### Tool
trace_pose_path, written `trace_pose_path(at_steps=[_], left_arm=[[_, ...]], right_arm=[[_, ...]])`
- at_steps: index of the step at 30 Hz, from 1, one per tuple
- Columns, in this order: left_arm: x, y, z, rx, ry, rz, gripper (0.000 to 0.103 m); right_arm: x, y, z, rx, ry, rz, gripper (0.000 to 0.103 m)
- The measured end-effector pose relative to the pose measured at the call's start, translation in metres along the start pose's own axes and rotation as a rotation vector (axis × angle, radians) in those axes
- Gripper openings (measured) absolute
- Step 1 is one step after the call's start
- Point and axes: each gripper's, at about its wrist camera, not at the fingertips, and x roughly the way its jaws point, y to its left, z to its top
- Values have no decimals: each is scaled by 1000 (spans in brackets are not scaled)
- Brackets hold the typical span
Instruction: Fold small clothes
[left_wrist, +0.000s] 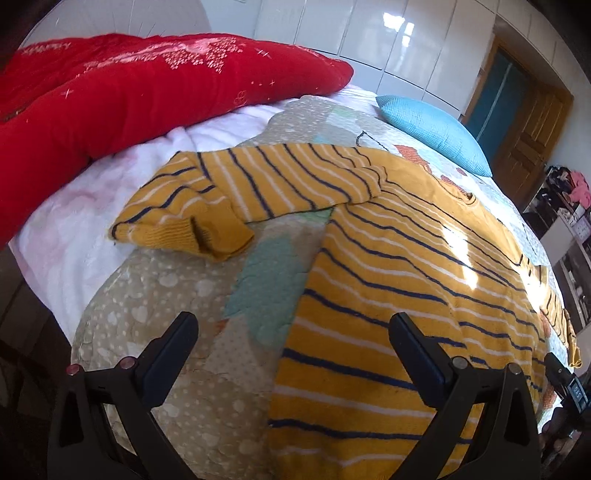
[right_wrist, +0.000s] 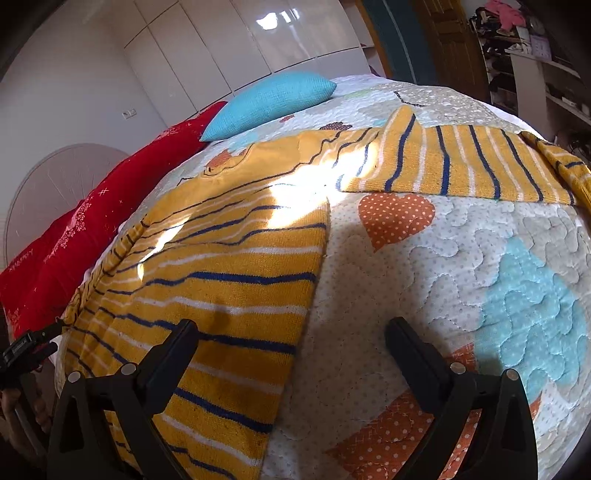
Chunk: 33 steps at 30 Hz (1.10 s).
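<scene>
A small yellow sweater (left_wrist: 388, 280) with navy and white stripes lies flat on the quilted bedspread (left_wrist: 177, 306). Its left sleeve (left_wrist: 229, 195) stretches out to the left, the cuff crumpled. In the right wrist view the sweater's body (right_wrist: 229, 280) lies at left and its right sleeve (right_wrist: 461, 166) stretches to the right. My left gripper (left_wrist: 293, 332) is open, hovering over the sweater's lower left edge. My right gripper (right_wrist: 291, 336) is open, hovering over the lower right edge. Neither holds anything.
A red cushion (left_wrist: 129, 96) lies along the far left of the bed, and a blue pillow (left_wrist: 436, 133) at the head. A white blanket (left_wrist: 74, 206) lies under the red cushion. White wardrobes, a wooden door and shelves stand behind.
</scene>
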Motion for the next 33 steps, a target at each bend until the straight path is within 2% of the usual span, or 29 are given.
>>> trace_pose_path(at_steps=[4,6,8,10,14,17,20,21,22,23,24,25,27,30,33], left_arm=[[8,12,-11,-5,29,2,86],[5,11,-15,29,23,2,82],[1,10,-18,40,28,-36,76],[-2,10,-22,23,49,-124,71],[-2,0,-40,36,97,-233,70],[-6,-14,-57,92,110,-228,71],[-6,-21,-66,107,137,-245,70],[-6,-23,-67,109,143,-233,67],[-5,-24,-66,114,146,-194,50],[-5,-25,-68,121,149,-156,34],[-6,-23,-66,111,156,-155,29],[-9,-20,-64,94,162,-166,12],[-16,-19,-61,77,167,-172,11],[-37,-25,-63,98,154,-167,10],[-58,-30,-71,100,150,-197,10]], right_arm=[[-3,-2,4,13,59,38,102],[-7,0,0,7,82,63,97],[-13,1,-8,-1,103,102,92],[-18,1,-17,14,130,182,85],[-20,3,-42,74,216,362,81],[-17,8,-64,93,272,410,80],[-7,15,-87,93,348,438,74],[-3,18,-92,92,364,441,68],[1,20,-96,85,373,440,64],[5,23,-98,77,378,433,50],[7,25,-98,75,378,421,28],[7,25,-96,81,375,409,18],[0,23,-90,93,362,412,12],[-24,22,-83,72,327,415,10],[-56,15,-82,49,310,421,8]])
